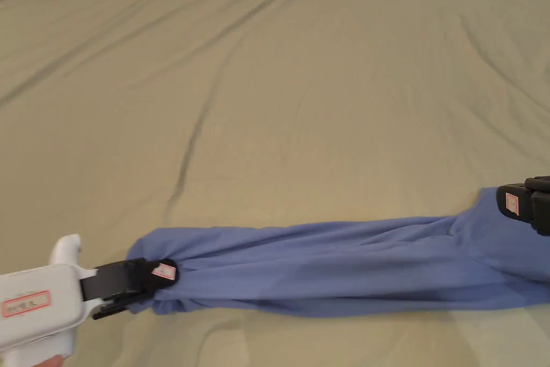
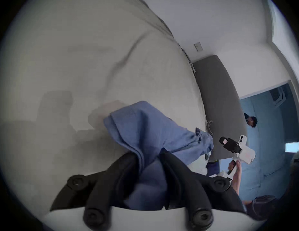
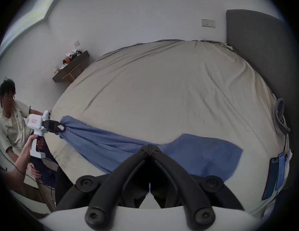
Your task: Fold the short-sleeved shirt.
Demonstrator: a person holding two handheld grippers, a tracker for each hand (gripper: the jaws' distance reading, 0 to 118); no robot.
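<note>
Gripping a bunched end of the blue shirt (image 1: 322, 266), the left claw (image 1: 161, 272) has both jaws pressed on the fabric. The right claw (image 3: 149, 147) has its jaw tips closed together at the shirt's other end, probably pinching cloth, though the contact is hard to see. The shirt is stretched into a long band between them along the near edge of the bed (image 1: 279, 88). The wrinkled beige sheet beyond lies bare, with wide room. A grey headboard (image 3: 255, 54) stands at the right, a small side table (image 3: 70, 68) by the wall.
</note>
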